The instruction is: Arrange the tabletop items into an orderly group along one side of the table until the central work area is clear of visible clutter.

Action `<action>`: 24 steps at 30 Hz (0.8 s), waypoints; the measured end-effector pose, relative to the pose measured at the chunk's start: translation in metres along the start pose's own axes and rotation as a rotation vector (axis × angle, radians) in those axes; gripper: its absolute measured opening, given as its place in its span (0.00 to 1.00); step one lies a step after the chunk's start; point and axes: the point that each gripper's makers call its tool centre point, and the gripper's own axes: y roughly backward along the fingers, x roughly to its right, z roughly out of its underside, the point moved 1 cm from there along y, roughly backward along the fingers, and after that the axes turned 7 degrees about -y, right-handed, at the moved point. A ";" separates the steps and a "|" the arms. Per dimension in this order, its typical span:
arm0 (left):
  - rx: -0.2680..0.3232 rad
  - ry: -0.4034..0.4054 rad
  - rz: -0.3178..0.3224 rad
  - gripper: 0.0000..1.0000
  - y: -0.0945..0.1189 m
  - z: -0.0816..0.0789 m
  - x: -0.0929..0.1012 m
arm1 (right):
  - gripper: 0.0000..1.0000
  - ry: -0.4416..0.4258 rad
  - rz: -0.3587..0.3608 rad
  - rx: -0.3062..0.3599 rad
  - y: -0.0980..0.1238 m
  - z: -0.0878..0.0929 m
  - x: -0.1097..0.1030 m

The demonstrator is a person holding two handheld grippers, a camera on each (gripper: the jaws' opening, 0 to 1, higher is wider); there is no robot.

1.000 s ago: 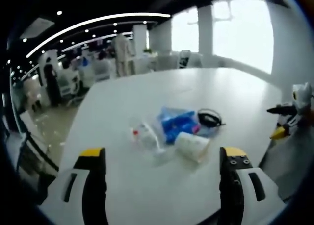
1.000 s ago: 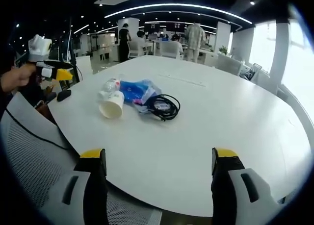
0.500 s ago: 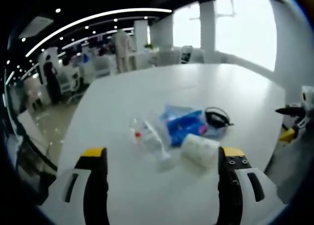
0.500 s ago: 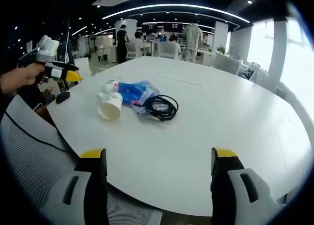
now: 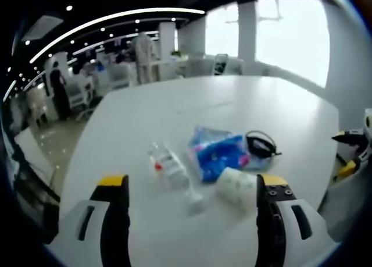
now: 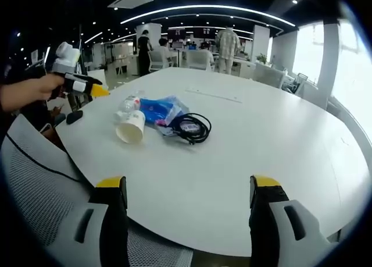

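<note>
Large white oval table (image 6: 279,150) carries one small cluster of items. In the right gripper view the cluster sits at about 11 o'clock from the frame centre: a white paper cup (image 6: 131,127) on its side, a clear plastic bottle with a red spot (image 6: 129,103) just beyond it, a blue plastic packet (image 6: 158,109) in the middle, and a coiled black cable (image 6: 192,129) touching the packet's near edge. Right hand-held gripper (image 6: 185,191): jaws spread wide, nothing between them, well short of the cluster. Left hand-held gripper (image 5: 186,191): jaws likewise spread and empty; in its view the cup (image 5: 237,185) lies just inside the right jaw, with the bottle (image 5: 168,167) at 12 o'clock, the packet (image 5: 218,155) and the cable (image 5: 260,145) at 1 to 2 o'clock. The left gripper also appears at 10 o'clock in the right gripper view (image 6: 99,91), held by a hand (image 6: 26,92) beside the table edge. A grey mesh chair back (image 6: 40,197) sits at 8 o'clock.
</note>
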 end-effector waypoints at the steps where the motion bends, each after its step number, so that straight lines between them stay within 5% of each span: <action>1: -0.004 -0.001 -0.002 0.86 -0.002 0.000 -0.001 | 0.86 -0.002 0.000 0.001 0.000 0.000 0.000; 24: -0.074 0.051 -0.055 0.76 -0.060 0.024 -0.019 | 0.83 -0.011 0.007 -0.009 0.000 0.002 0.002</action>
